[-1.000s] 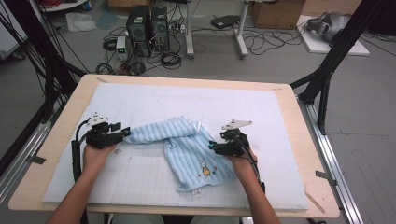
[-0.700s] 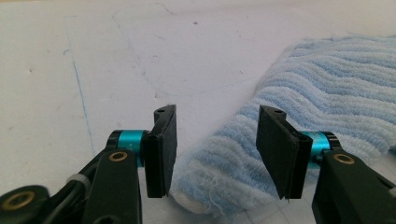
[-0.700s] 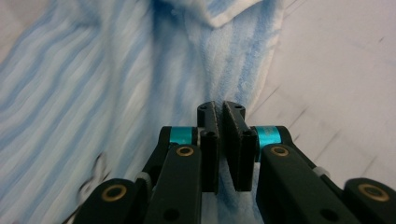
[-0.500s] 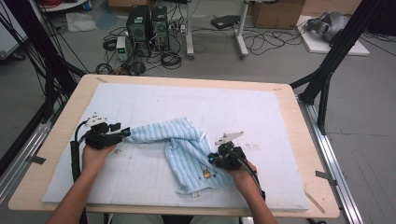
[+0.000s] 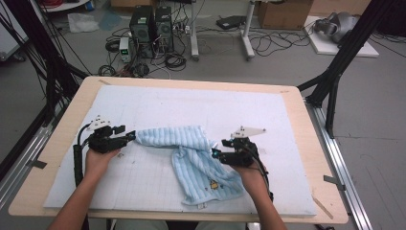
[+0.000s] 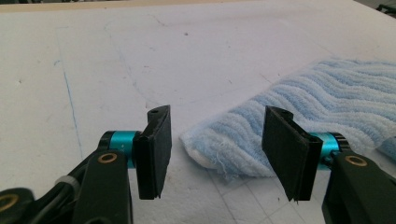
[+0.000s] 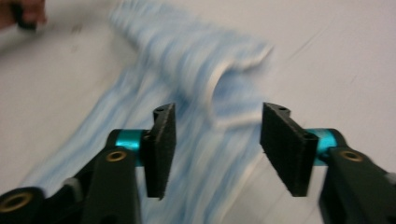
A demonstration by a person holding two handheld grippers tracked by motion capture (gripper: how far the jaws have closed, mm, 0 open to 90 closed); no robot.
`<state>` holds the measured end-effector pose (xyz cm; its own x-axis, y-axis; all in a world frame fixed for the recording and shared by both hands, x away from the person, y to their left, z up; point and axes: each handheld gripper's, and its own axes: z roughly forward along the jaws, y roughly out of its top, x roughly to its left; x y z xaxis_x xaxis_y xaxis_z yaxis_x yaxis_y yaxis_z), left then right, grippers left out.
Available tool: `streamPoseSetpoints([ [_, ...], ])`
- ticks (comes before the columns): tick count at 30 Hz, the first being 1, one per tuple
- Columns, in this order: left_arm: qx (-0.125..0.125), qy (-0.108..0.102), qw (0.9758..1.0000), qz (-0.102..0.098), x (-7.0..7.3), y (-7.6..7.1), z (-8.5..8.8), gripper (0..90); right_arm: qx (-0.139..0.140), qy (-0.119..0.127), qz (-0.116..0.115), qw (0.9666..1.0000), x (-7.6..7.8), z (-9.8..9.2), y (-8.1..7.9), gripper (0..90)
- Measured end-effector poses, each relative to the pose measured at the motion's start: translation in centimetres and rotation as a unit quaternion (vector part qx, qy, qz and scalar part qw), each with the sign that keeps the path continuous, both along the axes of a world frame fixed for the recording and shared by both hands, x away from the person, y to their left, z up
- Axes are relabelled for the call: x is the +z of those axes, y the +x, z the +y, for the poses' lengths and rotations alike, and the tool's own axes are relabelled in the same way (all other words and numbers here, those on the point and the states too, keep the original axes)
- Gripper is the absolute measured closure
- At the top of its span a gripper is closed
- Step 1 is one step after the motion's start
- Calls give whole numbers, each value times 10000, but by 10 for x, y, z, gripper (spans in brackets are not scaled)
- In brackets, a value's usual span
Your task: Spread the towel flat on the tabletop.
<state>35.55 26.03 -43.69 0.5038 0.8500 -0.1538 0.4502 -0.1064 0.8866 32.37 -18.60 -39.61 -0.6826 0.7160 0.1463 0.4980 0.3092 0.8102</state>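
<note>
Now both grippers stand released, jaws just opened: left gripper (image 6: 215,149) straddles the blue towel (image 5: 191,158) corner on the surface (image 5: 297,120); right gripper (image 5: 216,154) should pinch the far edge cleanly.

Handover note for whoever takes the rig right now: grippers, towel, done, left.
Left gripper: jaws have just been opening; they stand apart around a corner of the blue towel without pressing on it.
Right gripper: jaws have just been opening, nothing between them, above the towel's middle.
Towel: rumpled and twisted on the white mat, one end stretched toward the left gripper, the other, with a small printed figure, hanging toward the table's near edge.
Done: nothing finished; the towel is neither flat nor folded.
Left: probably regrip both ends and spread it.
</note>
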Motion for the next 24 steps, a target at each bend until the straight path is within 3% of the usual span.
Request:
streamPoseSetpoints([
  [3,-22,-45,10000,52,-1,0,0,412,-160,55,-39,9998,5,9,22,358],
  [4,-29,-48,10000,57,-1,0,0,412,-160,55,-39,9998,5,9,22,358],
  [5,-49,-51,10000,57,-1,0,-1,393,-166,-50,-32,9998,5,17,38,337],
  [7,62,-6,10000,-19,0,0,-2,321,-200,-83,55,9998,3,24,53,308],
  [10,86,-53,9999,-83,1,-1,-2,271,-260,-147,135,9995,-2,30,66,280],
  [12,122,-80,9999,-91,1,-1,-1,247,-360,-335,239,9985,-11,41,84,222],
  [16,103,-162,9998,-97,1,-1,1,247,-315,-603,238,9974,-18,53,98,156],
  [18,80,-167,9998,-124,1,-1,1,248,-220,-821,421,9955,-26,65,110,121],
  [21,75,-184,9997,-124,2,-2,1,252,-92,-854,493,9951,-30,71,115,131],
  [23,82,-206,9997,-103,1,-1,2,254,53,-974,546,9937,-33,79,117,254],
  [24,84,-212,9997,-93,1,-1,2,256,231,-1023,670,9922,-36,87,119,363],
])
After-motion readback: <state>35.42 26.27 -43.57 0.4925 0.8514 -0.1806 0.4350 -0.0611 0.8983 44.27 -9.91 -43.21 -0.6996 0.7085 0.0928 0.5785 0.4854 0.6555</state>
